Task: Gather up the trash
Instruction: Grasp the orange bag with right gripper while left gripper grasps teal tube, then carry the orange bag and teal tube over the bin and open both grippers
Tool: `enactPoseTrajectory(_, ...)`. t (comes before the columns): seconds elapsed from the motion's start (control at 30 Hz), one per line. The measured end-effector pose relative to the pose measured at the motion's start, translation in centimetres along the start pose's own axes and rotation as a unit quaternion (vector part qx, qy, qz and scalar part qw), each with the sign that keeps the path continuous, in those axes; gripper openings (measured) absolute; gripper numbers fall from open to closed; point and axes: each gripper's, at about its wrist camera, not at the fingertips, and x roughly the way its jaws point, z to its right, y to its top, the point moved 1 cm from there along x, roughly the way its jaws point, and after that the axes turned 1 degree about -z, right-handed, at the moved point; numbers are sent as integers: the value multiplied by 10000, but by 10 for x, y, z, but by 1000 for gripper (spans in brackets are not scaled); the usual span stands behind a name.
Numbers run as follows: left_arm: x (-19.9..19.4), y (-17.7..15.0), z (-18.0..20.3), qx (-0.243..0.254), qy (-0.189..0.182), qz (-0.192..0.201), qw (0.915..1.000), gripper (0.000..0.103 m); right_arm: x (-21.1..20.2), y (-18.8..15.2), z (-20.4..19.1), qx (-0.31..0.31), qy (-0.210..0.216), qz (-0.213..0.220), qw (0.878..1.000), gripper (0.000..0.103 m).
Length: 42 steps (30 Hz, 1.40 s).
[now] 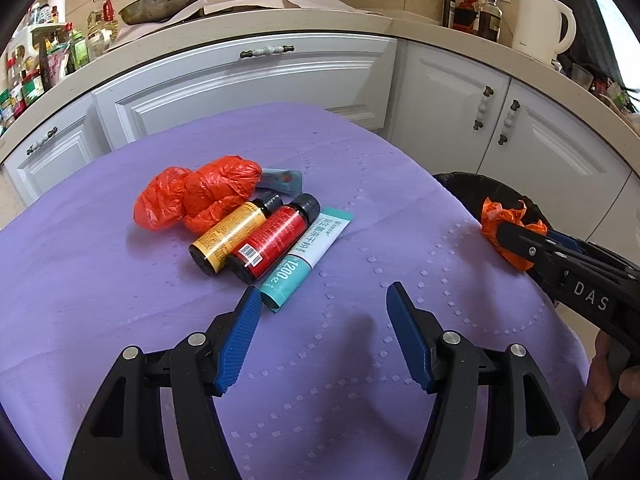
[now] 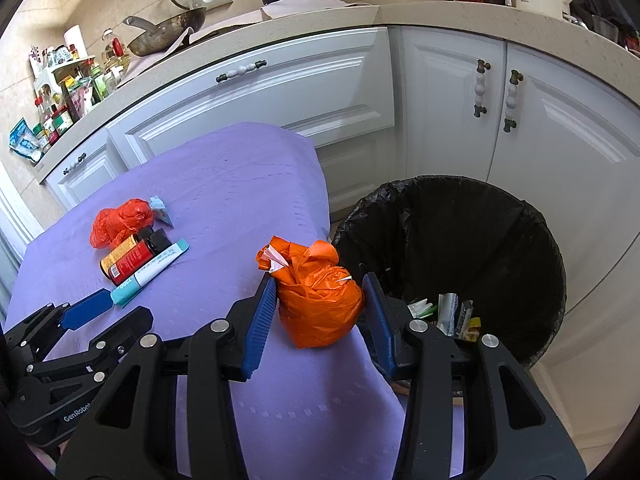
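right gripper (image 2: 319,300): clamped on the orange bag bundle (image 2: 318,300), both blue pads pressed into its flanks; bundle sits at the table's right edge, knot and a scrap of white paper poking up top-left.
bin (image 2: 552,240): black-lined trash bin on the floor, just beside the table's right edge, to the right of and beyond the held bundle. A few wrappers already at the bottom.
key relation: bundle to bin is a short move rightward and slightly forward; bin mouth lies lower than the tabletop, so a lift clear of the edge, then across, then release should do it. My read, not observed.
left gripper (image 1: 320,300): jaws apart, nothing between them, hovering over the purple tablecloth (image 1: 100,280).
remaining pile: red bag (image 1: 196,198), yellow-label bottle (image 1: 232,236), red-label bottle (image 1: 274,238), teal-and-white tube (image 1: 306,260), small blue packet (image 1: 282,179) behind the bag. All touching in one cluster, ahead of the left gripper and slightly to its left.
long axes: both bottles and the tube lie parallel, caps pointing away and to the right; tube's crimped end sits just beside the left gripper's left fingertip.
nearer hand: left for the pile, right for the bin.
risk: bundle is soft and loosely tied; could snag on the liner rim.
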Motion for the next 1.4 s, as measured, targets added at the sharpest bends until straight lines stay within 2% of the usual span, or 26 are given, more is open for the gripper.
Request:
enactPoseTrajectory(0.17, -2, 2, 10, 46, -285, 5, 9996, 63, -1, 0, 4, 59, 46, -4, 10000, 43)
enactPoseTrajectory(0.33, -7, 3, 15, 162, -114, 149, 9997, 63, -1, -1, 5, 60, 60, -8, 10000, 43)
enactPoseTrajectory(0.47, -5, 5, 5, -3, 54, 150, 9999, 63, -1, 0, 5, 70, 64, -11, 10000, 43)
enactPoseTrajectory(0.63, 6, 8, 7, 124, 190, 71, 9997, 62, -2, -1, 3, 32, 55, -22, 10000, 43)
enactPoseTrajectory(0.77, 14, 14, 10, 301, 275, 4, 9992, 51, -3, -2, 2, 0, 35, -31, 10000, 43)
enactPoseTrajectory(0.83, 19, 14, 10, 327, 288, -87, 9990, 39, -2, -1, 2, -16, 37, -36, 10000, 43)
enactPoseTrajectory(0.9, 25, 14, 9, 312, 299, -251, 9988, 20, -2, -1, 2, -39, 29, -44, 10000, 43)
enactPoseTrajectory(0.97, 24, 13, 10, 311, 320, -221, 9988, 14, -2, -1, 2, -53, 27, -44, 10000, 43)
enactPoseTrajectory(1.1, 23, 12, 11, 351, 367, -177, 9986, 8, -5, -1, 3, -61, 8, -7, 10000, 43)
enactPoseTrajectory(1.27, 9, 14, 15, 346, 504, 169, 9980, 7, -12, 3, 8, -54, -98, 114, 9999, 42)
enactPoseTrajectory(1.4, -3, 21, 24, 300, 426, 374, 9979, 7, -20, 9, 21, -22, -326, 273, 9991, 42)
